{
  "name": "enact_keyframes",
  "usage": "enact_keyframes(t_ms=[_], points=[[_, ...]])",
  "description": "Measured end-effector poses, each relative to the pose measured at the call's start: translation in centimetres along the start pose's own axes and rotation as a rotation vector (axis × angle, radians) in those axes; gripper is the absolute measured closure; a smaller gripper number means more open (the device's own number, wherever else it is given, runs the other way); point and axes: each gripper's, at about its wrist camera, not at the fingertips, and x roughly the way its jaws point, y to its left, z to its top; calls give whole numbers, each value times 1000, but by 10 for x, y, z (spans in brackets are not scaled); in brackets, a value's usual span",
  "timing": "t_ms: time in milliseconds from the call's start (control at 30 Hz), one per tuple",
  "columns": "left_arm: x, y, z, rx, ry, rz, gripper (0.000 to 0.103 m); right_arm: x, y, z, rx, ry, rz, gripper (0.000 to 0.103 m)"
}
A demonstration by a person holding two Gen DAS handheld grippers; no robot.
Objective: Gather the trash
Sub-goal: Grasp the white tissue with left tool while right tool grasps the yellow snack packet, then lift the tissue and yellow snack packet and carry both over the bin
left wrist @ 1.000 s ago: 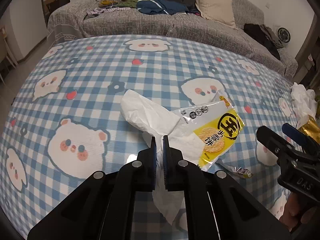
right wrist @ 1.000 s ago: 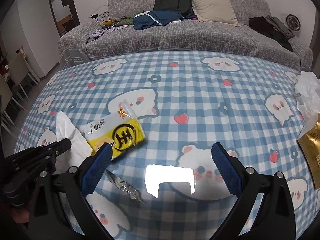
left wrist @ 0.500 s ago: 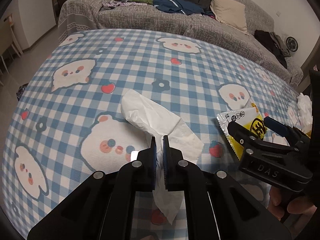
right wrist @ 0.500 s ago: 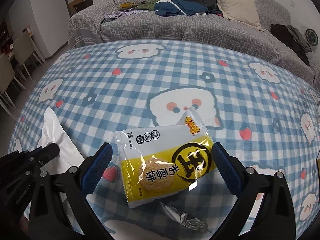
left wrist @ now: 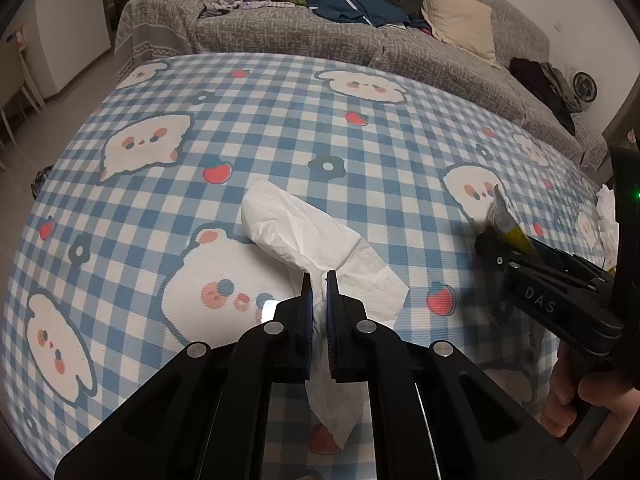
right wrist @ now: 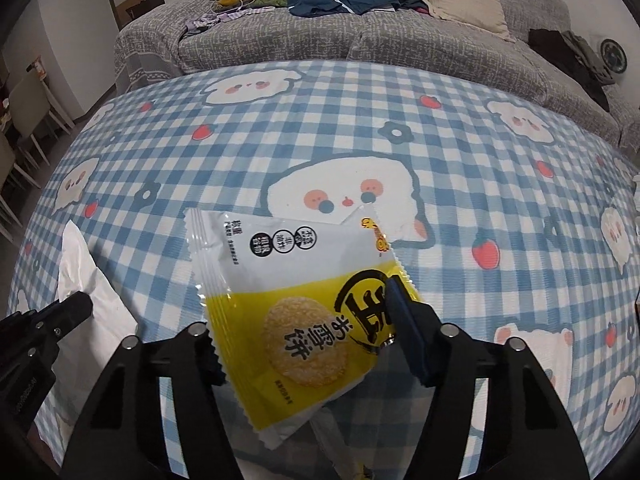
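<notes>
The tablecloth (left wrist: 280, 120) under me is blue check with white bears, strawberries and flowers. My left claw (left wrist: 318, 280) is pinched tight on a white tissue (left wrist: 296, 232); one crumpled end spreads forward over the cloth and the other hangs below my fingers. My right claw (right wrist: 304, 320) has just been closing around a snack packet (right wrist: 288, 300), white above and yellow below with a round cracker printed on it. The blue pad on one side touches its edge; the packet covers the other pad, so I cannot tell whether the grip is firm. From my left camera that packet is only a thin yellow sliver in the right claw (left wrist: 504, 232), with a hand (left wrist: 580, 396) beneath. I see no bin in either view.
</notes>
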Motion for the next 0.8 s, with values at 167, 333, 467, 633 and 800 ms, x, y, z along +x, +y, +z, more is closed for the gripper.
enact_keyframes(t_ms=[167,333,467,633,800], points=[[-6,-5,2,4,-7,-5,98,-7,-4,0,-12,-7,-12,61],[-11,-9,0,8,-10,-5,98,-18,-3,-3,-26,-28,-32,87],[-15,-12,-2,16,-12,-1,98,-29,-4,-5,-49,-38,-43,94],[-23,-20,-5,24,-19,-5,98,-39,-12,-13,-46,-40,-42,97],[-35,-35,-9,41,-28,-18,98,-54,-17,-22,-50,-56,-52,97]])
